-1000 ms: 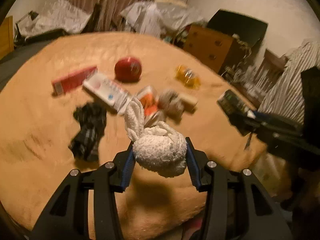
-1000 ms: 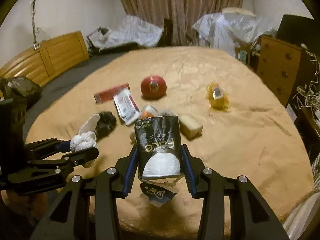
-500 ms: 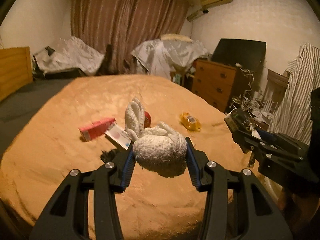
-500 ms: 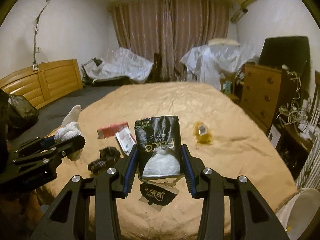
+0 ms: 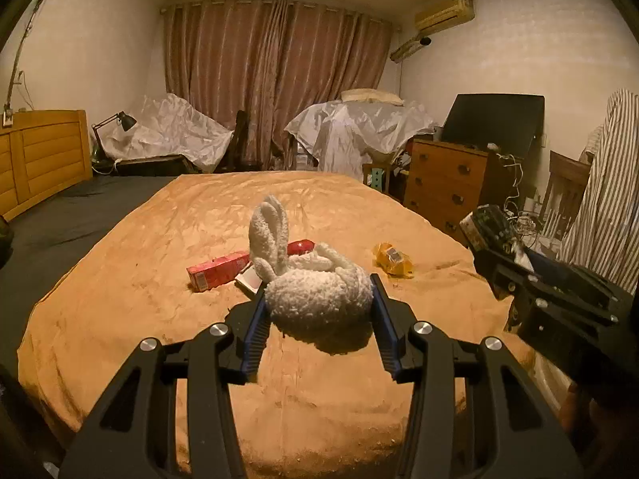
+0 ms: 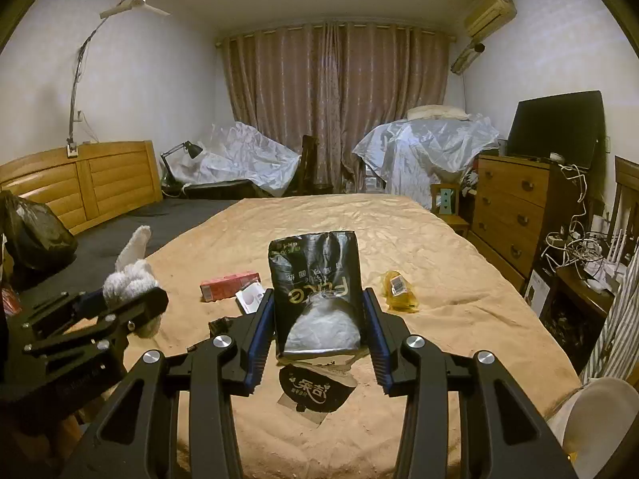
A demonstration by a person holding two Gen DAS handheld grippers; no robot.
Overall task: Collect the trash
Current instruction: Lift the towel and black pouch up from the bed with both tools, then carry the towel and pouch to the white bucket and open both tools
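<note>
My left gripper (image 5: 317, 311) is shut on a fluffy white sock (image 5: 315, 295), held above the near end of the orange bed cover (image 5: 159, 271). The sock also shows in the right wrist view (image 6: 129, 275). My right gripper (image 6: 317, 319) is shut on a black tissue packet (image 6: 315, 283), its torn flap hanging below. On the cover lie a red carton (image 5: 217, 271), a white packet (image 5: 249, 277), a red round object (image 5: 301, 246) partly hidden by the sock, and a yellow wrapper (image 5: 393, 265).
A black trash bag (image 6: 34, 235) sits at the left beside the wooden headboard (image 6: 80, 183). A wooden dresser (image 6: 515, 203) with a TV stands right of the bed. A dark item (image 6: 221, 325) lies near my right gripper. A white bin rim (image 6: 599, 415) shows bottom right.
Both grippers have lifted and tilted up from looking down at the bed to looking level across the room. Each keeps hold of its item.
</note>
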